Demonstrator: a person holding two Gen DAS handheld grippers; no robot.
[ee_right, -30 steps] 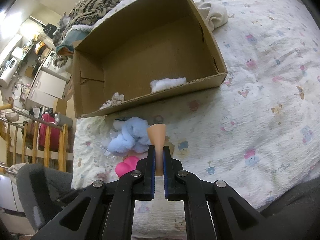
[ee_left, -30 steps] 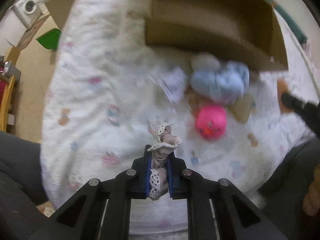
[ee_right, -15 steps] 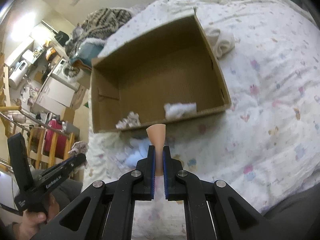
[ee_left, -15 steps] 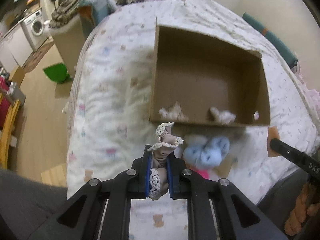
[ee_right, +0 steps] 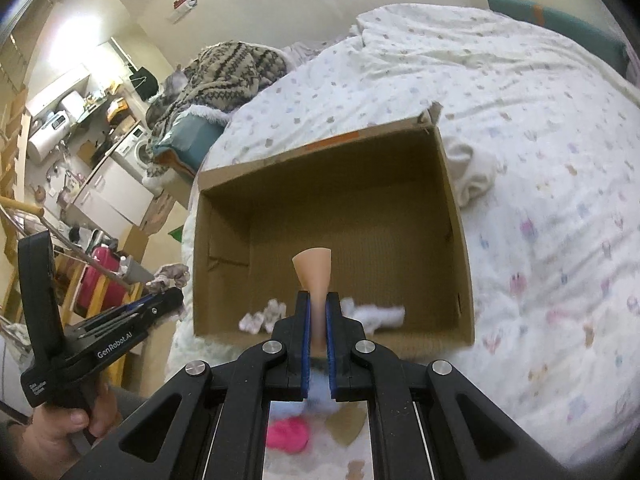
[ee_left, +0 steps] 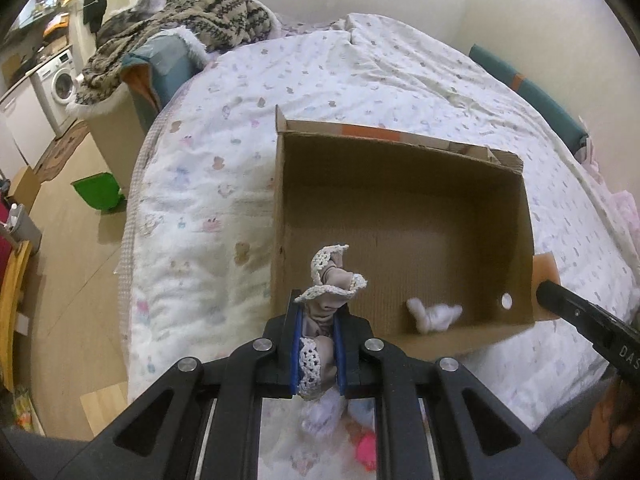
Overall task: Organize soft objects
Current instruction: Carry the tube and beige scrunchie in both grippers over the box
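Your left gripper pinches the lace-trimmed beige cloth, its length running forward past the fingertips over the cardboard box. Your right gripper clamps the peach piece, flared end pointing into the box.

I note the left gripper is matt black plastic with blue pads and bright metal screws, closed on a beige cloth piece trimmed in rough white crochet lace; the right gripper, of the same make, pinches a smooth, matt peach sheet. The cardboard box reads as dull brown corrugated paper, ribbed on its floor, holding a fluffy white cloth. Beneath it, the printed quilt looks like soft, matt, slightly nubbly cotton.
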